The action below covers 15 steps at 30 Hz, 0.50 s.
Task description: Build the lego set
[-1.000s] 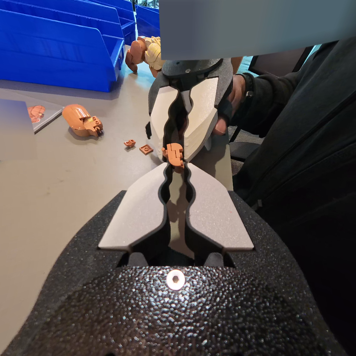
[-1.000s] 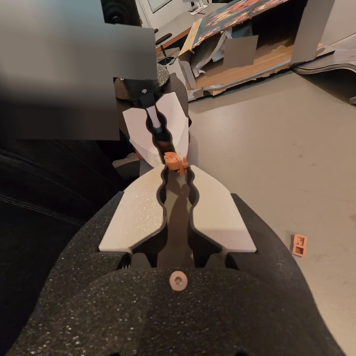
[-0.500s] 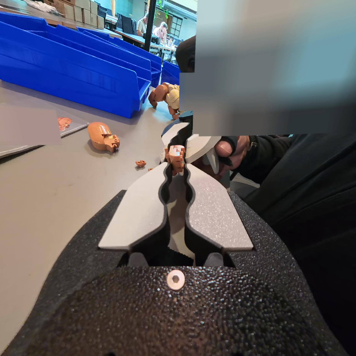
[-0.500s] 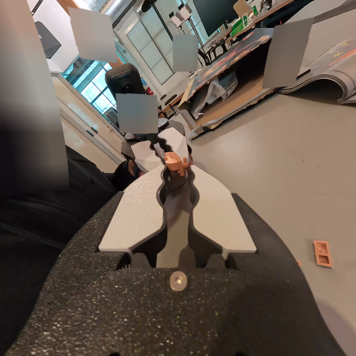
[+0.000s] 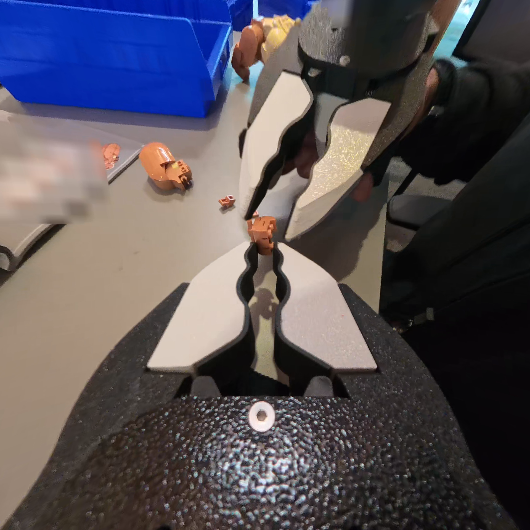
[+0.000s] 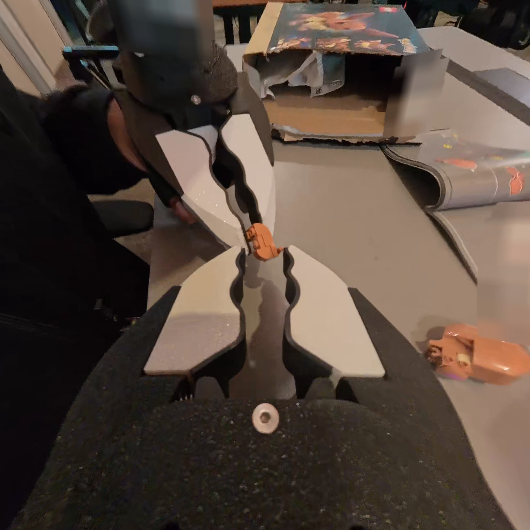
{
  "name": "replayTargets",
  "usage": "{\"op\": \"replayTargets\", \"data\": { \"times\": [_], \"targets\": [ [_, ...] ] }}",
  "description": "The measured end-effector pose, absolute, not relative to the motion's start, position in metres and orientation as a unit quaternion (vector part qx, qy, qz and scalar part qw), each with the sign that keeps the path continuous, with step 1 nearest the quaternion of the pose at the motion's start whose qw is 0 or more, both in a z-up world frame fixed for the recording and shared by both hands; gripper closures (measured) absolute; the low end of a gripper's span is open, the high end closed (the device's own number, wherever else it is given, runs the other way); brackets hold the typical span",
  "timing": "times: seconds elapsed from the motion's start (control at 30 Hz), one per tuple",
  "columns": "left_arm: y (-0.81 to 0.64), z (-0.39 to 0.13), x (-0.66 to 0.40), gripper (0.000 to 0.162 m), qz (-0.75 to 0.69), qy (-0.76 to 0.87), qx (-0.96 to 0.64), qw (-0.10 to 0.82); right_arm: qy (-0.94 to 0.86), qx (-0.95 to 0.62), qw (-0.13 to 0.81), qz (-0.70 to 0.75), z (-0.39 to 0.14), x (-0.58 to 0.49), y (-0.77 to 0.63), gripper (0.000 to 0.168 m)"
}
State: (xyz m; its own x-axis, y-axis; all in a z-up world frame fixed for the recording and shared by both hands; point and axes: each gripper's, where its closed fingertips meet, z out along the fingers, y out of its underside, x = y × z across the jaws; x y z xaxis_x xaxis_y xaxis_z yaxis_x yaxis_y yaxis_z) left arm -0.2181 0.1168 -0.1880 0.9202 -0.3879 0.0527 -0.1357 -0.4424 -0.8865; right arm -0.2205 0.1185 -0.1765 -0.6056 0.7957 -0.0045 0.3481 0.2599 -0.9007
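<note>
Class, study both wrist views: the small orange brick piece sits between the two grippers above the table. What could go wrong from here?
1. The left gripper pinches the orange piece only at its fingertips; it may slip and fall.
2. The right gripper stands open beside it; a nudge could knock it loose.
3. It could get lost among the loose bricks on the table.

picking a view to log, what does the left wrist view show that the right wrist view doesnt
Only the left wrist view: blue bins, a tan and brown figure, a tiny loose brick.

Only the right wrist view: a torn cardboard box, an open booklet.

Both: the small orange assembly pinched by the left claw, the open right claw, and the rounded brown piece.
</note>
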Motion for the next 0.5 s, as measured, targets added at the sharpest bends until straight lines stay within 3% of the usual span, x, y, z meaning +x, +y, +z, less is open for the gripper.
{"op": "replayTargets", "data": {
  "times": [0.5],
  "targets": [
    [0.11, -0.201, -0.222, 0.151, -0.042, 0.212, -0.865, 0.454, -0.847, -0.272, 0.285, 0.358, -0.187, -0.223, 0.112, 0.151]
  ]
}}
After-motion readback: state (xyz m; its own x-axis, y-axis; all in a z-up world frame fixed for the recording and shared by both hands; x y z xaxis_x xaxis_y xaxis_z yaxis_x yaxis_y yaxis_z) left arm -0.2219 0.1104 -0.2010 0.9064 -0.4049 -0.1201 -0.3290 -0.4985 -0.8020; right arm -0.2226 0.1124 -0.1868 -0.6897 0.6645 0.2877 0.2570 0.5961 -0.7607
